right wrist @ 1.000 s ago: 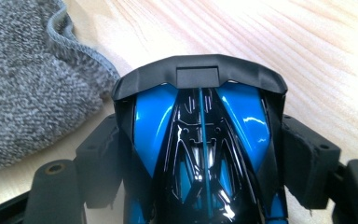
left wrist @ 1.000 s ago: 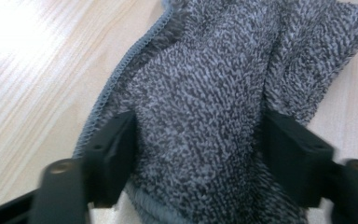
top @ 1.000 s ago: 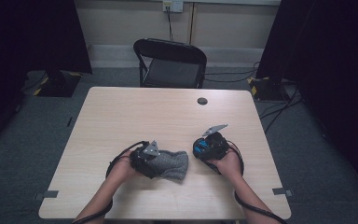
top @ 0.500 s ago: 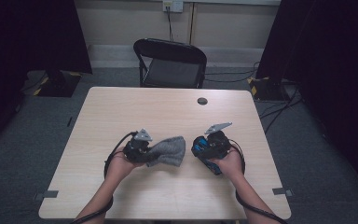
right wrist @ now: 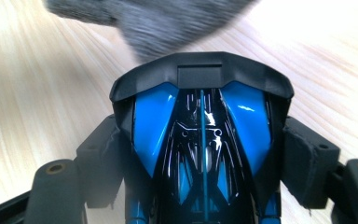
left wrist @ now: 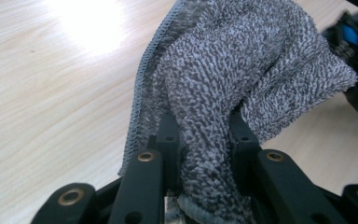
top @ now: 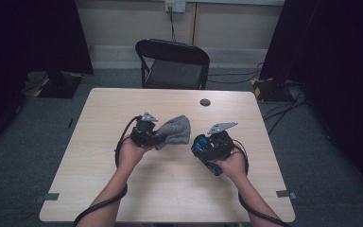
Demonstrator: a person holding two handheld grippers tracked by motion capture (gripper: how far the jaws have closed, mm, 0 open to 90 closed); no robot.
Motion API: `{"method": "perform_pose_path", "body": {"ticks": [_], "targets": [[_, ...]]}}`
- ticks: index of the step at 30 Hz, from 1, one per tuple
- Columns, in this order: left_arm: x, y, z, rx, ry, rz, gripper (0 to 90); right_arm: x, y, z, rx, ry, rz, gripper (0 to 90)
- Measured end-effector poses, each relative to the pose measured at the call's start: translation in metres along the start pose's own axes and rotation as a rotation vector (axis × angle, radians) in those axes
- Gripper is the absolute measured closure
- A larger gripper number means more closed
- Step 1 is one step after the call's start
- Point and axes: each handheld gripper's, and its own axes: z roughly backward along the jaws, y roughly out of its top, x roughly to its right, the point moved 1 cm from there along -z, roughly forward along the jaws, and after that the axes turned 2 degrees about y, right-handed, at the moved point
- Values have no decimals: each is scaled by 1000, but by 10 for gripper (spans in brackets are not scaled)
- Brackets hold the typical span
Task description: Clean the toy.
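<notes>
A grey knitted cloth [top: 176, 130] hangs bunched from my left gripper [top: 157, 136] over the middle of the table. In the left gripper view the cloth [left wrist: 242, 70] is pinched between the black fingers [left wrist: 168, 135], whose jaws have just been closing on it. My right gripper [top: 203, 146] sits to the cloth's right, shut on a glossy blue and black toy car [top: 208, 151]. The right gripper view shows that car [right wrist: 200, 121] clamped between the pads [right wrist: 307, 158], its nose pointing at the blurred cloth [right wrist: 158, 18] just ahead.
The light wooden table [top: 123, 189] carries a small round black disc [top: 205, 102] near its far edge. A black folding chair [top: 172, 64] stands behind the table. Dark curtains flank both sides, and cables trail from both grippers.
The left gripper has closed on the cloth and lifted it off the table, moving away from the person. The right gripper has risen a little with the car.
</notes>
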Motion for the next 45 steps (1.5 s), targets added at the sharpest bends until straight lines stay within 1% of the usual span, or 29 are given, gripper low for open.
{"method": "perform_pose_path", "body": {"ticks": [2,4,5,7,8,9,10,11,12,13,14,18,19,20,22,24,25,26,28,30,34,36,38,39,41,42,43,44,45], "targets": [[1,7,-4,-3,29,8,720,-3,2,-1,2,8,4,255],[2,13,-8,-1,40,24,720,-8,4,-3,-1,9,18,254],[4,15,-10,-9,46,21,720,-10,5,-3,1,8,24,255],[10,19,-14,-27,37,1,720,-12,6,-4,8,5,21,255],[14,19,-17,-32,28,-9,720,-12,7,-5,10,9,22,255],[20,19,-20,-40,12,-20,720,-12,7,-6,11,3,21,254],[25,18,-22,-49,0,-45,720,-13,7,-7,11,-7,25,254],[29,17,-24,-58,-15,-58,720,-13,7,-8,4,-16,27,254],[33,15,-25,-59,-33,-62,721,-12,6,-8,2,-27,27,254],[36,13,-26,-65,-56,-57,722,-11,6,-8,1,-28,23,254],[37,11,-26,-68,-74,-64,723,-9,5,-8,4,-31,16,255],[41,7,-19,-38,-133,-78,723,-4,2,-6,5,-49,3,254],[42,6,-17,-27,-142,-84,723,-3,2,-5,10,-52,0,254],[43,5,-15,-22,-146,-92,723,-2,1,-5,7,-53,-1,254],[43,3,-10,-3,-169,-83,723,-1,1,-5,7,-60,-3,254],[44,2,-6,15,-182,-88,723,1,0,-6,4,-63,-5,254],[45,1,-4,19,-195,-84,723,1,0,-6,3,-66,-6,254],[45,0,-2,17,-205,-86,723,2,-1,-6,3,-67,-11,254],[46,-3,-1,7,-205,-101,723,4,-1,-6,5,-70,-16,254],[45,-6,0,6,-220,-96,723,5,-1,-6,7,-72,-19,254],[45,-14,4,5,-236,-95,723,7,-2,-6,5,-85,-18,254],[45,-17,6,12,-248,-92,723,8,-3,-6,7,-86,-24,254],[44,-20,8,11,-250,-88,723,9,-3,-6,-1,-83,-29,254],[43,-21,9,12,-256,-82,723,10,-3,-6,3,-91,-29,254],[40,-24,12,6,-255,-85,723,11,-3,-6,1,-86,-35,254],[38,-25,14,-3,-253,-92,723,11,-3,-5,9,-92,-35,255],[37,-27,16,-5,-242,-100,723,12,-3,-4,9,-88,-36,255],[35,-28,18,-14,-221,-111,723,13,-3,-3,15,-89,-41,255],[33,-29,21,-24,-212,-115,723,14,-3,-2,18,-90,-47,255]]}}
